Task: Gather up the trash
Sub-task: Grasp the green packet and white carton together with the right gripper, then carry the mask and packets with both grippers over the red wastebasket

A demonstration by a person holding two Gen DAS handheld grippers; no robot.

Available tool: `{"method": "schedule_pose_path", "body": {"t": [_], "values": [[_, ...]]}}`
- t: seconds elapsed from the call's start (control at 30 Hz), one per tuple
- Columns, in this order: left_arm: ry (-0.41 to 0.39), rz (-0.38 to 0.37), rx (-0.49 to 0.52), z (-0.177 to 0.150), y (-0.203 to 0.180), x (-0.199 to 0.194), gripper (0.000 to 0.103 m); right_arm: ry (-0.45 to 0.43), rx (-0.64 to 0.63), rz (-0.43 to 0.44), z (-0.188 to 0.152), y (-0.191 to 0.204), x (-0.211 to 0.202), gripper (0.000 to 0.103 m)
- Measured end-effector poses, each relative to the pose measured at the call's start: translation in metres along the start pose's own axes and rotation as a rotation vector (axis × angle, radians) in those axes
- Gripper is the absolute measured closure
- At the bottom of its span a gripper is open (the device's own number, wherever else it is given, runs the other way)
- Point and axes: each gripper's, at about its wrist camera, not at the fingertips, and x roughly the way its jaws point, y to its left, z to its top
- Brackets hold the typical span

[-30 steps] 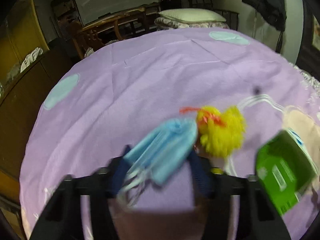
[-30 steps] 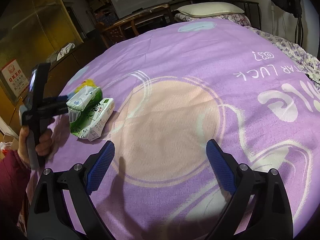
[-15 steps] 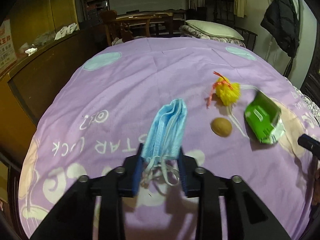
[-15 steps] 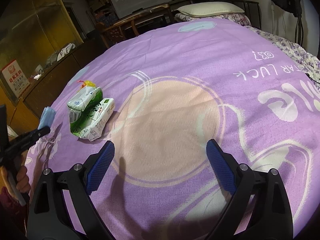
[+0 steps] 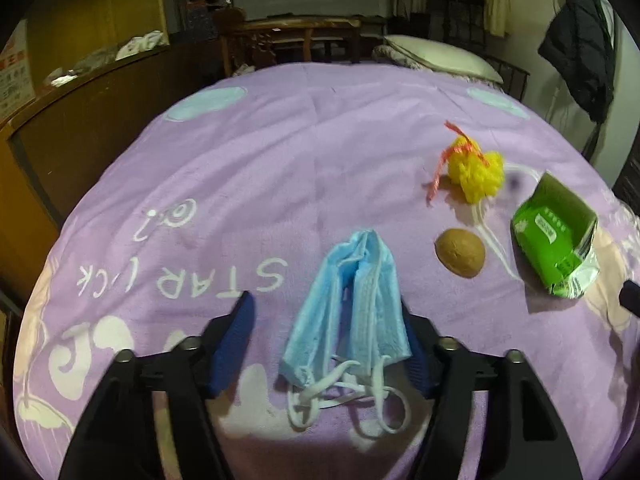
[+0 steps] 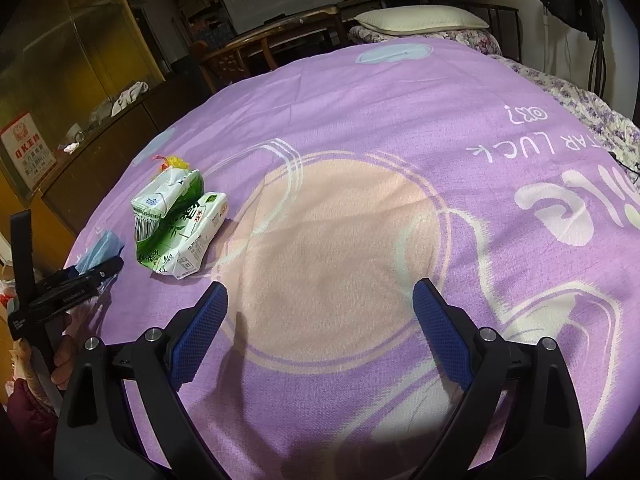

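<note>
A folded blue face mask [image 5: 376, 320] with white ear loops sits between the jaws of my left gripper [image 5: 325, 304]. Those jaws are opening: the left pad stands clear of the mask, and the mask rests against the right pad. Ahead to the right lie a brown round thing [image 5: 460, 252], a yellow fluffy ball [image 5: 476, 172] with a red string, and a green tissue pack [image 5: 554, 232]. In the right wrist view my right gripper [image 6: 320, 290] is open and holds nothing. The left gripper [image 6: 100, 270] and the mask [image 6: 102, 246] show at its far left.
Everything lies on a purple bedspread [image 5: 260, 152] with white lettering. Two green and white packs [image 6: 176, 220] lie stacked left of the right gripper. A pillow [image 5: 436, 56] is at the far end, a wooden cabinet [image 5: 80, 92] runs along the left, and a dark jacket [image 5: 580, 40] hangs at right.
The left gripper swung left and back from the yellow ball and green pack, then its jaws spread off the mask they were pinching. The right gripper kept still.
</note>
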Motion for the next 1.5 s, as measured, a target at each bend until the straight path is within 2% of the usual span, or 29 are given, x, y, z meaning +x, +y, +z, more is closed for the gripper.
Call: {"method": "schedule_pose_path", "body": {"t": [0.1, 0.2, 0.43, 0.6, 0.87, 1.07, 1.27, 1.3, 1.37, 1.5], "values": [[0.000, -0.003, -0.037, -0.003, 0.006, -0.001, 0.061, -0.010, -0.020, -0.009, -0.001, 0.007, -0.003, 0.013], [-0.006, 0.002, -0.057, -0.004, 0.010, -0.003, 0.067, -0.024, -0.023, 0.020, -0.003, 0.013, -0.006, 0.012], [-0.011, 0.030, -0.063, -0.006, 0.011, -0.005, 0.068, -0.020, -0.010, 0.132, -0.005, 0.038, -0.003, 0.011], [-0.011, 0.030, -0.063, -0.005, 0.011, -0.005, 0.068, 0.030, 0.017, 0.224, -0.001, 0.062, 0.014, 0.008], [-0.010, 0.016, -0.064, -0.006, 0.012, -0.005, 0.068, 0.033, 0.066, 0.218, 0.024, 0.080, 0.035, 0.007], [-0.009, 0.002, -0.058, -0.005, 0.012, -0.004, 0.068, 0.055, 0.104, 0.196, 0.030, 0.085, 0.056, 0.007], [-0.007, -0.012, -0.055, -0.004, 0.011, -0.002, 0.068, 0.027, 0.027, 0.138, 0.027, 0.101, 0.063, 0.006], [-0.007, -0.012, -0.054, -0.004, 0.011, -0.002, 0.068, 0.017, 0.023, 0.154, 0.027, 0.101, 0.062, 0.015], [-0.007, -0.013, -0.054, -0.004, 0.010, -0.003, 0.069, 0.008, 0.020, 0.171, 0.026, 0.101, 0.060, 0.041], [-0.019, -0.005, -0.069, -0.005, 0.013, -0.009, 0.075, -0.075, 0.002, 0.179, 0.025, 0.100, 0.037, 0.043]]}}
